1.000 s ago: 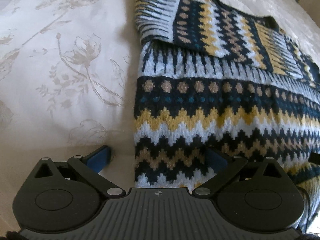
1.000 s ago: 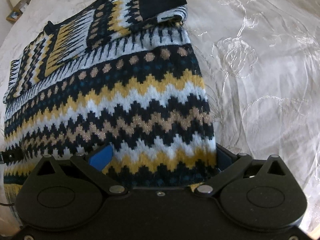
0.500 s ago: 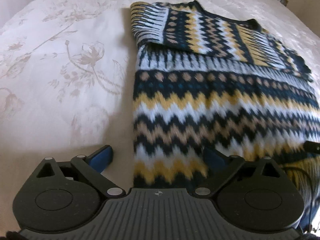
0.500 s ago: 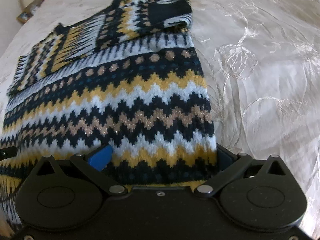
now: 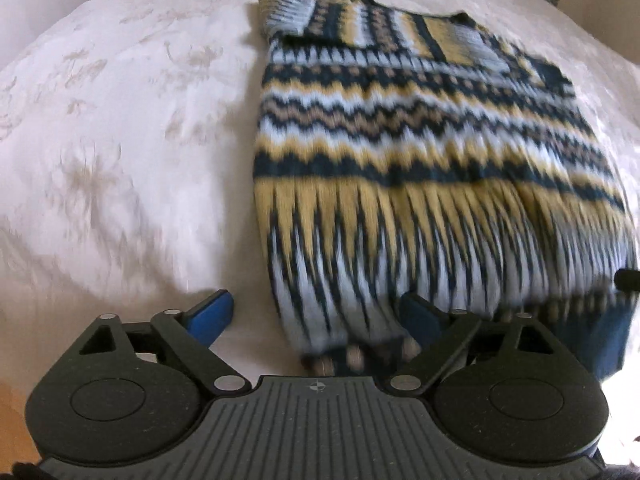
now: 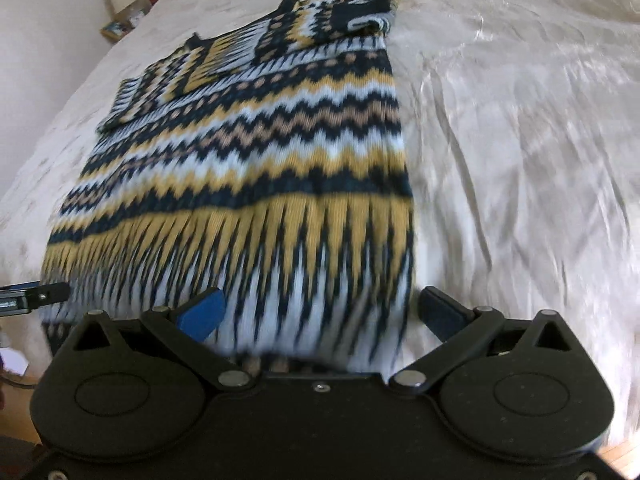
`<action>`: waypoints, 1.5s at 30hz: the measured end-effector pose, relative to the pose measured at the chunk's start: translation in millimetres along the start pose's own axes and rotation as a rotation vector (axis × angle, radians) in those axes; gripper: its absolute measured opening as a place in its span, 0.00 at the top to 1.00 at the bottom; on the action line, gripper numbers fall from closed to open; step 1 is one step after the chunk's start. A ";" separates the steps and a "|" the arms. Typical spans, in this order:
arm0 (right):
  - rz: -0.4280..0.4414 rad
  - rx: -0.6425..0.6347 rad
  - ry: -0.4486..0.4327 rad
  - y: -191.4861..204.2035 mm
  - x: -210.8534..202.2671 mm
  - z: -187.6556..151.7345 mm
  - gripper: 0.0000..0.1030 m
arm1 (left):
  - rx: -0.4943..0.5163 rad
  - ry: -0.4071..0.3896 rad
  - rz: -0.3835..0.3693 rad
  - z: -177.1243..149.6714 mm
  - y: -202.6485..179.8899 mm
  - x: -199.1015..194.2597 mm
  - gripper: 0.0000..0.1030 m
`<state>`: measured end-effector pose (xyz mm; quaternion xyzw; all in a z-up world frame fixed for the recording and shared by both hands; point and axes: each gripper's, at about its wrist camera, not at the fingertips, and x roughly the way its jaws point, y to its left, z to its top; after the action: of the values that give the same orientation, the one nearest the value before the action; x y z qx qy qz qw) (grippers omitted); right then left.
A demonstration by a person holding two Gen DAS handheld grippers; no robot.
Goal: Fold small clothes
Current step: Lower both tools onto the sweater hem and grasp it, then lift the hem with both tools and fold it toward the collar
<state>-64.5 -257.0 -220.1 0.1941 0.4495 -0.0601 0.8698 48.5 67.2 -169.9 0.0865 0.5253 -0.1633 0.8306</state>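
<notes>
Sweater (image 5: 420,168) farther out, fringe-patterned hem newly visible

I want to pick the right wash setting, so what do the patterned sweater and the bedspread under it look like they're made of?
Sweater: a thick, matte knit, probably wool or acrylic; ribbed stitch columns show in the yellow spikes, and its edges look fuzzy. Bedspread: a smooth cream woven fabric with a satin-like sheen, judging by bright glints along its creases and a floral pattern; the exact fibre is unclear.
</notes>
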 end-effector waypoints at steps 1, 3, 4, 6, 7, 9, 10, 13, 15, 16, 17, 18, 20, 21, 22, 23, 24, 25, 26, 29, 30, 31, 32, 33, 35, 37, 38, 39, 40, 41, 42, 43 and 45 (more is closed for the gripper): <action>0.006 -0.003 0.006 1.3 -0.2 -3.0 0.00 | 0.012 0.006 0.000 -7.2 -1.8 -1.6 0.19; 0.017 -0.009 0.016 0.9 -3.5 -10.4 0.00 | 0.020 0.004 -0.001 -16.0 -4.5 -1.8 0.19; 0.025 -0.013 0.019 0.5 -4.5 -14.3 0.00 | 0.018 0.000 0.000 -18.9 -4.2 -3.2 0.19; 0.037 -0.025 0.026 0.3 -7.0 -21.3 0.00 | 0.012 -0.008 0.002 -23.4 -4.7 -4.9 0.19; 0.042 -0.032 0.030 0.6 -7.2 -23.9 0.00 | 0.010 -0.009 0.001 -24.1 -5.3 -4.7 0.19; 0.053 -0.045 0.030 2.1 -8.4 -28.1 0.00 | 0.012 -0.005 -0.007 -24.2 -7.1 -3.4 0.20; 0.059 -0.051 0.029 2.8 -9.1 -30.4 0.00 | 0.017 -0.003 -0.016 -24.7 -8.5 -3.4 0.21; 0.073 -0.058 0.034 4.0 -8.0 -33.7 0.00 | 0.048 0.018 -0.049 -28.4 -15.5 -3.1 0.27; 0.079 -0.058 0.038 3.3 -6.6 -35.6 0.00 | 0.079 0.029 -0.064 -33.2 -21.6 -2.8 0.29; 0.081 -0.057 0.040 2.6 -6.0 -36.4 0.00 | 0.089 0.034 -0.066 -35.5 -24.3 -2.1 0.30; 0.083 -0.056 0.042 2.0 -5.2 -36.6 0.00 | 0.093 0.039 -0.067 -37.3 -25.9 -1.5 0.30; 0.084 -0.055 0.045 1.9 -4.4 -36.7 0.00 | 0.091 0.042 -0.067 -38.8 -27.0 -0.9 0.30; 0.088 -0.055 0.043 1.8 -4.1 -36.7 0.00 | 0.072 0.048 -0.072 -39.8 -27.3 0.0 0.31; 0.092 -0.054 0.044 2.0 -4.1 -36.9 0.00 | 0.059 0.050 -0.075 -40.0 -26.7 0.3 0.32; 0.096 -0.055 0.045 2.1 -3.8 -36.8 0.00 | 0.046 0.052 -0.080 -39.9 -25.7 0.6 0.34; 0.099 -0.059 0.046 2.6 -3.6 -36.7 0.00 | 0.036 0.053 -0.087 -39.9 -24.8 0.7 0.35; 0.105 -0.064 0.047 3.4 -3.2 -36.8 0.00 | 0.029 0.052 -0.093 -39.9 -23.9 0.8 0.37; 0.108 -0.068 0.047 4.2 -3.1 -36.9 0.02 | 0.025 0.050 -0.098 -40.1 -23.2 0.6 0.39; 0.109 -0.074 0.043 5.3 -3.2 -37.0 0.06 | 0.022 0.048 -0.100 -40.4 -22.7 0.3 0.40; 0.112 -0.076 0.035 7.1 -3.6 -36.5 0.16 | 0.009 0.042 -0.110 -41.4 -20.5 -1.5 0.44; 0.115 -0.071 0.035 7.1 -3.5 -36.2 0.19 | 0.003 0.041 -0.112 -41.5 -19.9 -2.0 0.45; 0.116 -0.069 0.036 7.2 -3.5 -35.9 0.21 | -0.004 0.040 -0.114 -41.4 -19.0 -2.3 0.46; 0.114 -0.069 0.037 7.3 -3.5 -35.5 0.22 | -0.013 0.040 -0.115 -40.9 -18.0 -2.4 0.47; 0.110 -0.071 0.038 7.6 -3.4 -35.3 0.25 | -0.021 0.039 -0.117 -40.3 -16.9 -2.7 0.48; 0.103 -0.065 0.038 6.5 -3.7 -34.8 0.32 | -0.035 0.028 -0.123 -39.1 -15.4 -4.3 0.49; 0.101 -0.050 0.037 3.2 -4.1 -34.1 0.35 | -0.048 0.012 -0.127 -38.3 -13.7 -6.8 0.49; 0.101 -0.043 0.037 2.1 -4.3 -34.0 0.36 | -0.056 0.005 -0.127 -38.0 -12.9 -7.8 0.49; 0.101 -0.041 0.037 1.7 -4.4 -34.1 0.37 | -0.065 -0.002 -0.125 -37.9 -11.8 -8.8 0.49; 0.100 -0.040 0.037 1.4 -4.5 -34.2 0.38 | -0.076 -0.011 -0.124 -37.8 -10.3 -9.9 0.49; 0.100 -0.040 0.037 1.2 -4.5 -34.3 0.38 | -0.090 -0.017 -0.124 -37.4 -8.5 -10.5 0.49; 0.100 -0.040 0.037 1.4 -4.4 -34.5 0.38 | -0.106 -0.021 -0.126 -37.0 -6.7 -10.7 0.49; 0.100 -0.040 0.037 1.4 -4.5 -34.5 0.38 | -0.123 -0.023 -0.127 -36.5 -4.5 -10.3 0.49; 0.099 -0.037 0.034 1.8 -4.2 -34.6 0.38 | -0.141 -0.026 -0.133 -35.8 -1.2 -9.3 0.50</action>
<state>-92.7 -242.1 -234.3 0.2008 0.4552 -0.0053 0.8674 14.2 79.0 -177.0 -0.0093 0.5294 -0.1817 0.8286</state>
